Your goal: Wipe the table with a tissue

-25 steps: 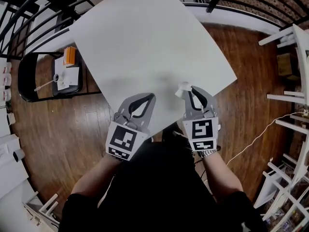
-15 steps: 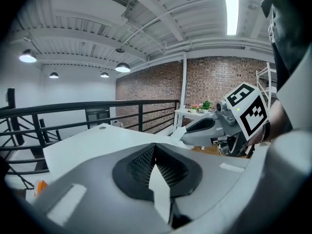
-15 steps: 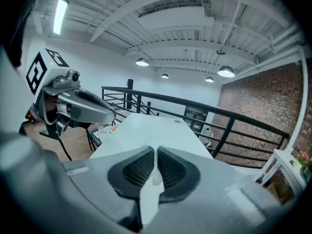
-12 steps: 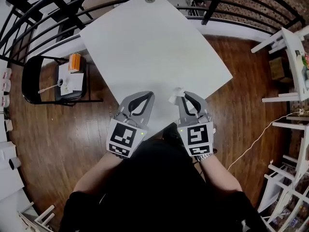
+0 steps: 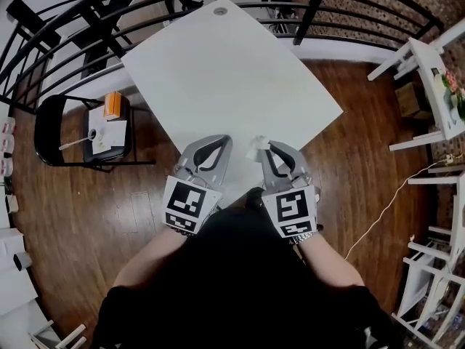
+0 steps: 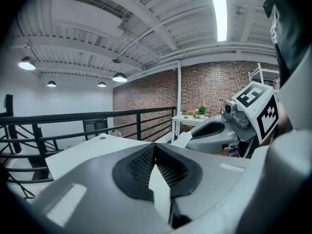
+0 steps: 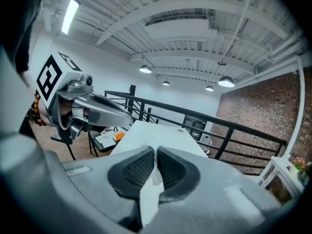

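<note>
The white table (image 5: 225,71) stretches away from me. My right gripper (image 5: 267,150) hovers over its near edge, shut on a small white tissue (image 5: 257,148) that sticks out past the tips. The right gripper view shows a white strip of tissue (image 7: 148,194) pinched between the ribbed pads. From the left gripper view, the tissue (image 6: 183,139) is at the front of the right gripper. My left gripper (image 5: 225,141) is just left of it over the same edge, jaws shut, with nothing sticking out at the tips.
A black chair (image 5: 47,129) stands left of the table with an orange box (image 5: 109,102) and papers on it. A black railing (image 5: 87,20) runs along the table's far sides. White furniture (image 5: 429,64) stands at the right, and a cable (image 5: 385,209) lies on the wooden floor.
My right gripper has drawn back toward the near table edge and a little left, with the tissue in it. The left gripper has barely moved. The head view has shifted slightly.
</note>
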{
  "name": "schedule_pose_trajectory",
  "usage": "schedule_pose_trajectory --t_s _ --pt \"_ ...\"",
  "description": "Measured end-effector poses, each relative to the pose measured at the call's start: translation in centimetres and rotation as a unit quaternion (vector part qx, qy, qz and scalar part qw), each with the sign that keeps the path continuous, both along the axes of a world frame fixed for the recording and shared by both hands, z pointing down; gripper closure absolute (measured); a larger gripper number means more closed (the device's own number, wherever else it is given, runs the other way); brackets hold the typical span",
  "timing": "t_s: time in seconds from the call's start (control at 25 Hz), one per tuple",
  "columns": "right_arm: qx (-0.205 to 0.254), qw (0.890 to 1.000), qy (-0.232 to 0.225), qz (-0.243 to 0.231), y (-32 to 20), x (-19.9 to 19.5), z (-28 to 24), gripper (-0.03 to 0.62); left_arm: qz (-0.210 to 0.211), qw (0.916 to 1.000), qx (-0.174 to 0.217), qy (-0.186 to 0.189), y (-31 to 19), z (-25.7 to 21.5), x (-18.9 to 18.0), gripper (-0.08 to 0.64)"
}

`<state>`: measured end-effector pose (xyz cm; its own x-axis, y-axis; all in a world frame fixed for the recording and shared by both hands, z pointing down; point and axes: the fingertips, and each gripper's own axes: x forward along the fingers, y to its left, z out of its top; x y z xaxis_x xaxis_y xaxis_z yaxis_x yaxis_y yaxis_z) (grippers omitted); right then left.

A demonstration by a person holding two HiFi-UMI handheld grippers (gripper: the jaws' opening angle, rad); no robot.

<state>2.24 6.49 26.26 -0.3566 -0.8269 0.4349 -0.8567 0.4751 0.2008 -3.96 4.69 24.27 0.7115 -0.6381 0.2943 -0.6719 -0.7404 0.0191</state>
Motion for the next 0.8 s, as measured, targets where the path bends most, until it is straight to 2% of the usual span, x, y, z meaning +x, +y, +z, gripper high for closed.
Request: schedule_pose_trajectory --t_s 0.8 --pt "0.024 1.000 0.004 0.007 2.5 -2.1 -1.4 0.581 0.009 0.9998 0.017 0.003 2.2 -0.7 -1.7 0.551"
